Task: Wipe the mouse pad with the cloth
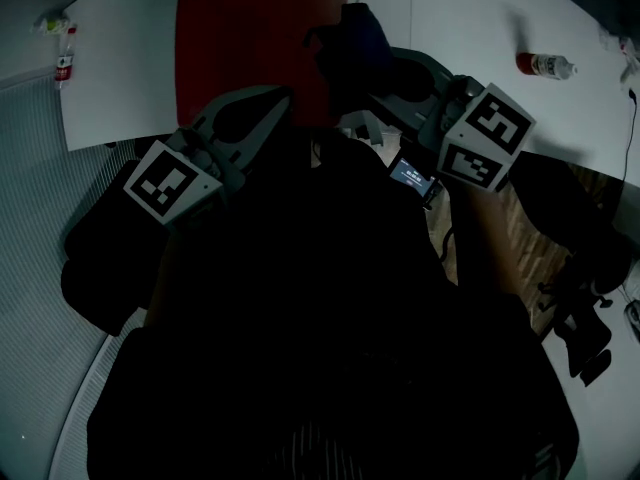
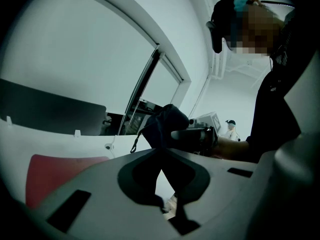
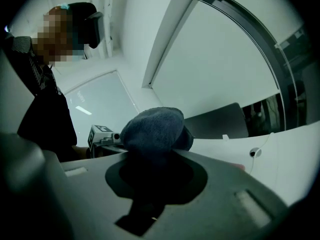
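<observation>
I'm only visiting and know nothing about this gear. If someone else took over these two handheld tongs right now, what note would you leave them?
Right tongs: shut on the dark blue cloth, which is bunched and appears to be held above the table.
Left tongs: shut and empty, close beside the cloth.
Red mouse pad: flat on the white table ahead of both tongs. In the head view the cloth is over its right edge.
Done: cloth is in the grip.
Left: lower it onto the pad and wipe across. Nothing shows whether any wiping has happened.
</observation>
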Demonstrator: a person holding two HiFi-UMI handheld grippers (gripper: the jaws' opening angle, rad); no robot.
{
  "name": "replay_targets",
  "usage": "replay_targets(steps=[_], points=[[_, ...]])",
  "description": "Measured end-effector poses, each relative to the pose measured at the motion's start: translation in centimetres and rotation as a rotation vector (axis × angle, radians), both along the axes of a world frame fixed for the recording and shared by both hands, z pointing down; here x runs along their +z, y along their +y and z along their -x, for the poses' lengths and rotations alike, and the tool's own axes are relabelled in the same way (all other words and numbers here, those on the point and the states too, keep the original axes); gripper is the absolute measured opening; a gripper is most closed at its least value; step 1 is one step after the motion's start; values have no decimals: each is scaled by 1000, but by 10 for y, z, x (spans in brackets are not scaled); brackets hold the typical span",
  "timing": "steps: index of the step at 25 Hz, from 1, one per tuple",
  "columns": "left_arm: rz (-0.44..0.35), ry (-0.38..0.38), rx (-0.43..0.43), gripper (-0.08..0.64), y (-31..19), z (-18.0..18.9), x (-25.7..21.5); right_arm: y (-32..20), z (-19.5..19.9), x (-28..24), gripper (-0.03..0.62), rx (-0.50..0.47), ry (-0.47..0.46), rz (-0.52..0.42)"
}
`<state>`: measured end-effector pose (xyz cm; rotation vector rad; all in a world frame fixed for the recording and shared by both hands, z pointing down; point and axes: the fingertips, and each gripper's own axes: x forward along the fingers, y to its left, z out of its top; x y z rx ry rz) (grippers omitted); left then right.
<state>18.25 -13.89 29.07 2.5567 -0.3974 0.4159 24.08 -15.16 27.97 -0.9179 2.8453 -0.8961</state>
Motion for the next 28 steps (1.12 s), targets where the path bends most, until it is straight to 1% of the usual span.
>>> replay_targets(steps=[2, 5, 8, 11, 16, 23, 28], points=[[4, -3, 30, 8, -9, 1, 7, -5, 0, 0, 71, 28, 21, 4], [-14, -22, 87, 8, -24, -1, 14, -10, -5, -5, 71, 77, 42, 9], [-23, -26, 119, 8, -39, 2, 19, -19, -4, -8, 71, 111, 62, 16], [-27, -27, 110, 8, -58, 10, 32, -29, 1, -5, 71, 131, 78, 23], [-4, -85, 121, 8, -74, 27, 60, -44, 11, 8, 71, 142, 102, 44], [44, -112, 122, 8, -85, 40, 91, -62, 29, 49, 71, 140, 187, 109], [66, -147, 120, 8, -93, 55, 113, -71, 36, 69, 71, 128, 211, 153]])
